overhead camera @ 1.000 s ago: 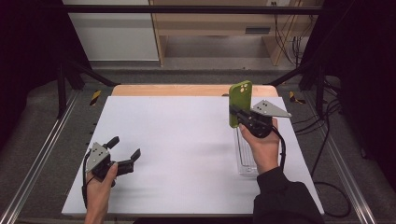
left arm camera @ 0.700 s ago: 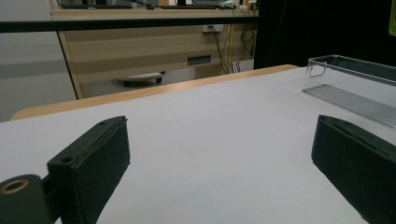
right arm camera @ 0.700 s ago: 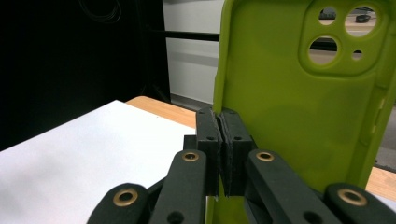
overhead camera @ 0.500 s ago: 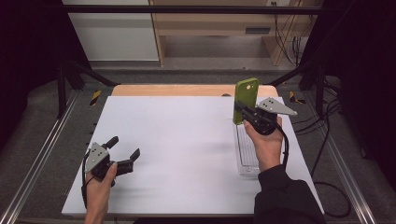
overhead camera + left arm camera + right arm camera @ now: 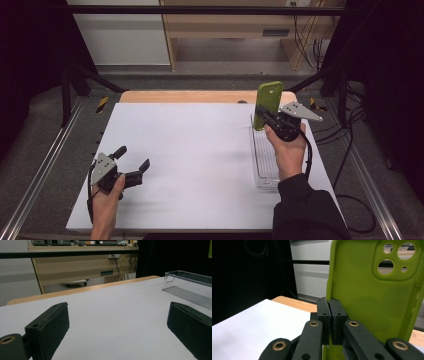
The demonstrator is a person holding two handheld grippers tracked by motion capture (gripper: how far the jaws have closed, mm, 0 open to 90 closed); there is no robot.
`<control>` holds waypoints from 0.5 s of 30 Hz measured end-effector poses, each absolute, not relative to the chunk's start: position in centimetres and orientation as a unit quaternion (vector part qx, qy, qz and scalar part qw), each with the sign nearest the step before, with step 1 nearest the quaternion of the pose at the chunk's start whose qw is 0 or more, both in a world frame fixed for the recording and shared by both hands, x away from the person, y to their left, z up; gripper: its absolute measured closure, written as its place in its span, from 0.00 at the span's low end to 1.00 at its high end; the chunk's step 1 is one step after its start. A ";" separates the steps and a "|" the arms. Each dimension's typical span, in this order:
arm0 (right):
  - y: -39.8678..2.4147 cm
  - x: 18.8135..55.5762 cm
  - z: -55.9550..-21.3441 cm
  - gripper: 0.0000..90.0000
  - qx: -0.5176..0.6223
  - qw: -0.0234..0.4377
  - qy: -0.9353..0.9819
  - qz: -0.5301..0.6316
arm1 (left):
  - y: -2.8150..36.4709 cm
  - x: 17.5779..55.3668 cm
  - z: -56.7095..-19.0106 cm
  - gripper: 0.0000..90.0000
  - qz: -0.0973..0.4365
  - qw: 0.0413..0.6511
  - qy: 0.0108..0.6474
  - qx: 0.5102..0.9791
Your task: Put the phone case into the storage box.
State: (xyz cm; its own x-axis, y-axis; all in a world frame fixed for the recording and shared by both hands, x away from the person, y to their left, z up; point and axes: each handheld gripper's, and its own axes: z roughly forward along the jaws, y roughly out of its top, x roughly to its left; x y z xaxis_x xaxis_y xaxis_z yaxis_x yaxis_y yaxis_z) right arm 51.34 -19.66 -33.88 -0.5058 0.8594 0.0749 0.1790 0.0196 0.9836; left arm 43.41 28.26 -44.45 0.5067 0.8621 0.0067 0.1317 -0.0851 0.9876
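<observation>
From above, my right claw pinches a lime-green phone case upright over the far end of the clear tray; my left claw rests gaping on the white table. Along the left jaws, wide apart, the tray's corner. Along the right, pads clamp the case's edge, apparently; camera cutouts up top.

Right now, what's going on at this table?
A person at a white table holds a two-jaw gripper in each hand. The right gripper has its jaws shut on the edge of a lime-green phone case, held upright above the far end of a clear plastic tray. The left gripper rests near the table's left edge with its jaws open, holding nothing.
</observation>
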 end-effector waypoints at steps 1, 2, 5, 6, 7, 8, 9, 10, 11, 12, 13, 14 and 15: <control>-19.7 51.4 -33.9 0.98 0.401 0.296 0.649 0.575 | 28.3 43.4 -44.4 0.04 0.325 0.563 0.376 0.661; -19.7 51.4 -33.9 0.98 0.402 0.296 0.648 0.576 | 28.3 43.4 -44.4 0.04 0.325 0.563 0.376 0.661; -19.8 51.6 -33.9 0.98 0.406 0.296 0.646 0.575 | 28.3 43.4 -44.4 0.04 0.326 0.563 0.376 0.660; -19.8 51.6 -33.9 0.98 0.408 0.296 0.645 0.575 | 28.3 43.4 -44.4 0.04 0.326 0.563 0.376 0.660; -19.8 51.7 -34.0 0.98 0.408 0.298 0.644 0.574 | 28.3 43.4 -44.4 0.04 0.327 0.563 0.376 0.659; -19.9 51.8 -34.0 0.98 0.408 0.298 0.644 0.574 | 28.3 43.4 -44.4 0.04 0.327 0.563 0.375 0.660; -19.9 51.8 -34.0 0.98 0.410 0.300 0.644 0.573 | 28.3 43.4 -44.4 0.04 0.327 0.563 0.375 0.660; -19.9 51.9 -34.0 0.98 0.410 0.302 0.643 0.572 | 28.3 43.4 -44.4 0.04 0.327 0.564 0.375 0.659; -19.9 51.9 -34.0 0.98 0.413 0.301 0.641 0.572 | 28.3 43.4 -44.4 0.04 0.327 0.564 0.375 0.659; -20.0 52.0 -34.0 0.98 0.415 0.303 0.641 0.570 | 28.3 43.4 -44.4 0.04 0.328 0.565 0.375 0.658; -20.0 52.1 -34.0 0.98 0.417 0.304 0.640 0.569 | 28.3 43.4 -44.4 0.04 0.328 0.565 0.375 0.658; -20.0 52.2 -34.1 0.98 0.418 0.304 0.640 0.568 | 28.3 43.4 -44.4 0.04 0.328 0.565 0.375 0.658; -20.0 52.3 -34.1 0.98 0.419 0.305 0.640 0.567 | 28.3 43.4 -44.4 0.04 0.329 0.565 0.374 0.658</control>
